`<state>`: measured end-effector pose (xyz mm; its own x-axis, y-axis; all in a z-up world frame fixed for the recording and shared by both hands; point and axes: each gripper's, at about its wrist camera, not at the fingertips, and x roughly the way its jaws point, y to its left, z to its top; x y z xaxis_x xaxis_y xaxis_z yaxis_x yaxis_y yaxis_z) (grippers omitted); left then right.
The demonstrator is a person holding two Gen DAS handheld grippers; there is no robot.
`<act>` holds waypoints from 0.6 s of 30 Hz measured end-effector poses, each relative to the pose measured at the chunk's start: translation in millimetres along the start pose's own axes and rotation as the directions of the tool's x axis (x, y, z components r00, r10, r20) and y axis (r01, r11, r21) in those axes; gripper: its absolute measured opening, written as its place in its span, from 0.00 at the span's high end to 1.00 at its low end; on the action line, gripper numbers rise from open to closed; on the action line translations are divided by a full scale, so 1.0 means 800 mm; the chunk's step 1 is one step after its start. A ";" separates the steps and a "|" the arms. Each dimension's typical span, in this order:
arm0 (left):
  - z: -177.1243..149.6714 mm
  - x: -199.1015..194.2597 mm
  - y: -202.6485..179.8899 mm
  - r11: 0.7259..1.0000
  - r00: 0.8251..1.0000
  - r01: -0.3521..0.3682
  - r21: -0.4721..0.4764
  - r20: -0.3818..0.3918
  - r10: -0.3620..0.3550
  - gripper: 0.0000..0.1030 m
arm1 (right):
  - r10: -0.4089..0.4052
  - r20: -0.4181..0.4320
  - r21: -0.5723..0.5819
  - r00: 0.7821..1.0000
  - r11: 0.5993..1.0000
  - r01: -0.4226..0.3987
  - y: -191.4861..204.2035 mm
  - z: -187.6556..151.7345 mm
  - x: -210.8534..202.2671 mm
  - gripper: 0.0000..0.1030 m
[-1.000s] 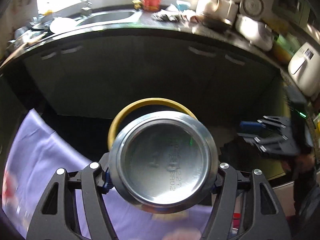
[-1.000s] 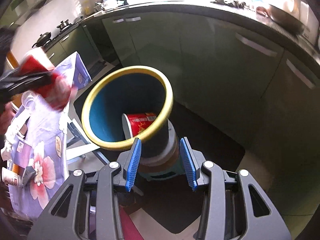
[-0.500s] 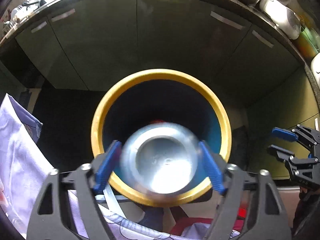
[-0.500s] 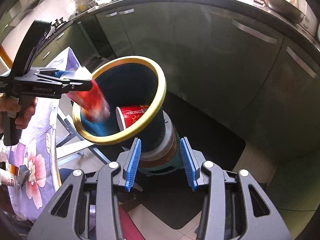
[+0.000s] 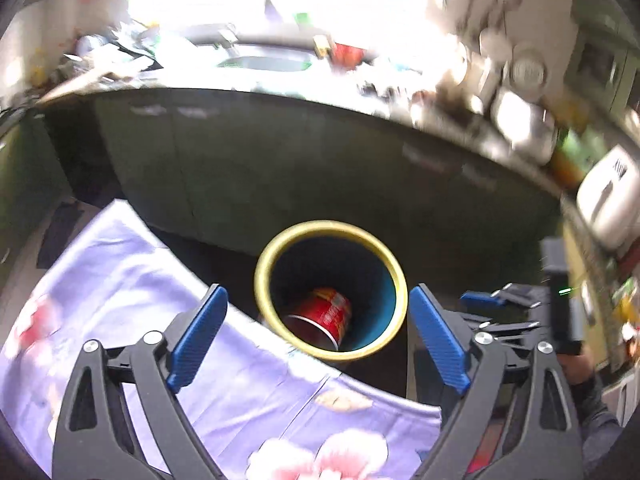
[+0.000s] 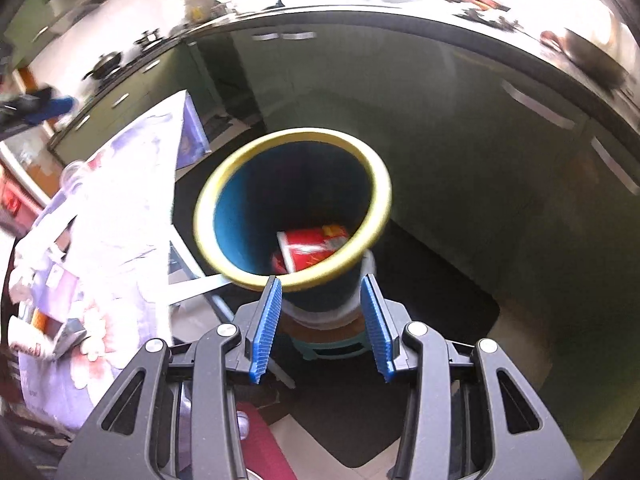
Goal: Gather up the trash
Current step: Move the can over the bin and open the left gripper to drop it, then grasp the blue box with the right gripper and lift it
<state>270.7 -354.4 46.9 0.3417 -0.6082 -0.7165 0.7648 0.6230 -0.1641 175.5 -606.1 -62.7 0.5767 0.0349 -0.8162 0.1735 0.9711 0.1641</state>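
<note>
Countertop clutter [image 5: 460, 92] motion-blurred; red trash [image 6: 312, 248] partly behind bin rim [image 6: 224, 188].

Dark green cabinets [image 6: 460, 128] under cluttered counter [image 5: 280, 80]; bright window glare; floral cloth [image 5: 120, 300].

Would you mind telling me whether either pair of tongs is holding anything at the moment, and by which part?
Nothing is held. The left tongs and the right tongs are both open and empty; the red can lies inside the yellow-rimmed bin.

Ahead of our right gripper [image 6: 322, 316] we see a dark floor mat [image 6: 420, 380] carrying the yellow-rimmed bin [image 6: 384, 196]; the floral-clothed table [image 6: 116, 208] stands left.
</note>
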 end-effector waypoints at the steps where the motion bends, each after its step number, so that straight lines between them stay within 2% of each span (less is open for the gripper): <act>1: -0.010 -0.032 0.013 1.000 0.999 -0.017 -0.018 0.043 0.018 0.14 | 0.012 0.001 -0.017 1.000 1.000 -0.012 0.011 0.002 0.000 0.60; 3: -0.032 -0.085 0.035 0.997 0.991 -0.058 -0.056 0.115 0.064 0.12 | 0.056 -0.002 -0.067 0.998 0.996 -0.056 0.044 0.007 0.002 0.60; 5: -0.062 -0.130 0.059 0.987 0.975 -0.125 -0.105 0.171 0.142 0.11 | 0.103 -0.012 -0.115 0.995 0.988 -0.103 0.080 0.010 0.003 0.57; 7: -0.101 -0.174 0.083 0.967 0.951 -0.192 -0.170 0.210 0.226 0.11 | 0.155 -0.030 -0.183 0.988 0.970 -0.157 0.125 0.014 0.008 0.56; 10: -0.153 -0.217 0.114 0.930 0.924 -0.258 -0.261 0.215 0.316 0.11 | 0.278 -0.086 -0.305 0.957 0.907 -0.291 0.202 0.014 0.013 0.51; 12: -0.188 -0.240 0.131 0.909 0.915 -0.274 -0.313 0.207 0.347 0.11 | 0.387 -0.142 -0.400 0.911 0.819 -0.410 0.255 0.013 0.013 0.33; 13: -0.206 -0.248 0.137 0.898 0.910 -0.280 -0.340 0.203 0.361 0.11 | 0.415 -0.159 -0.442 0.896 0.781 -0.440 0.274 0.011 0.013 0.28; 14: -0.225 -0.256 0.143 0.886 0.907 -0.285 -0.366 0.195 0.373 0.11 | 0.439 -0.174 -0.510 0.882 0.726 -0.462 0.301 0.007 0.010 0.21; 18: -0.282 -0.279 0.150 0.854 0.895 -0.295 -0.429 0.190 0.404 0.11 | 0.456 -0.178 -0.728 0.872 0.535 -0.428 0.380 -0.015 0.011 0.05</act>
<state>163.4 -32.9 34.1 0.7185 -0.3857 -0.5789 0.3177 0.9223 -0.2202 223.7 -307.6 -26.9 0.4398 0.5155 -0.7354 -0.7359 0.6762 0.0339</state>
